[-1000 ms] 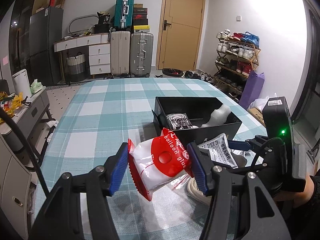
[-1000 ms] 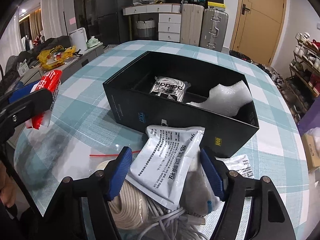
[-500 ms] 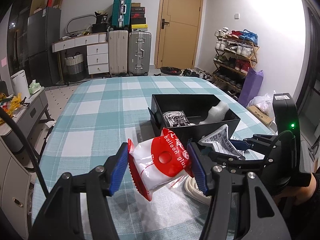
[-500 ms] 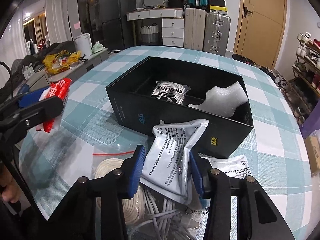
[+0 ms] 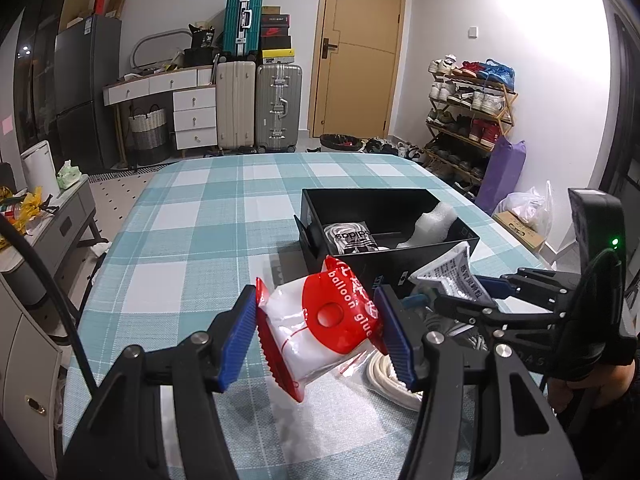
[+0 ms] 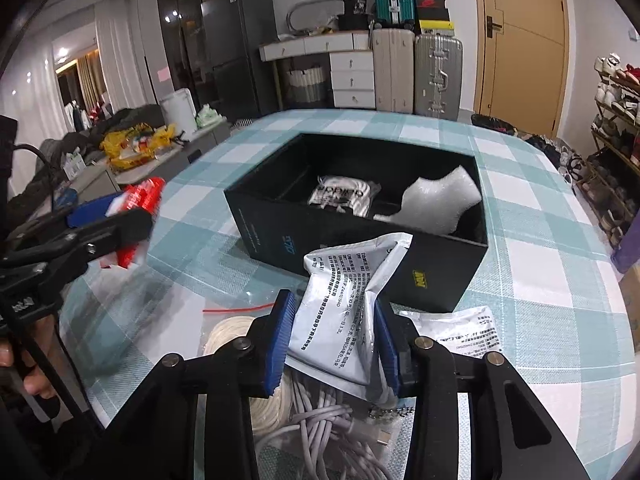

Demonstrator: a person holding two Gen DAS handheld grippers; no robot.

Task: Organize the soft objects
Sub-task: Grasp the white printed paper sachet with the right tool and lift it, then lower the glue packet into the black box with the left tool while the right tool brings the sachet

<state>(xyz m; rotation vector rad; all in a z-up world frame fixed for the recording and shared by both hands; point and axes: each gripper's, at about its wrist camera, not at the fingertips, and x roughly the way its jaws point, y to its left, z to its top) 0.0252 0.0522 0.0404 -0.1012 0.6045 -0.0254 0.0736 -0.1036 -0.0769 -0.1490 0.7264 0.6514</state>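
My left gripper [image 5: 316, 334] is shut on a red and white balloon glue packet [image 5: 320, 320] and holds it above the table, short of the black box [image 5: 360, 274]. My right gripper [image 6: 332, 340] is shut on a white printed pouch [image 6: 344, 304], folded between the pads and lifted in front of the box [image 6: 360, 248]. Inside the box lie an adidas bag [image 6: 342, 196] and a white foam piece [image 6: 440, 200]. Each gripper shows in the other's view: the left one [image 6: 100, 224], the right one [image 5: 480, 292].
A coil of white cord [image 6: 236, 332] and pale cables [image 6: 328, 420] in a clear bag lie under my right gripper. Another white pouch [image 6: 468, 332] lies to its right. The checked tablecloth [image 5: 224, 216] stretches beyond the box. Suitcases and a shoe rack stand behind.
My right gripper closed on the white pouch and lifted it off the pile toward the box. My left gripper kept its hold on the glue packet and rose slightly.
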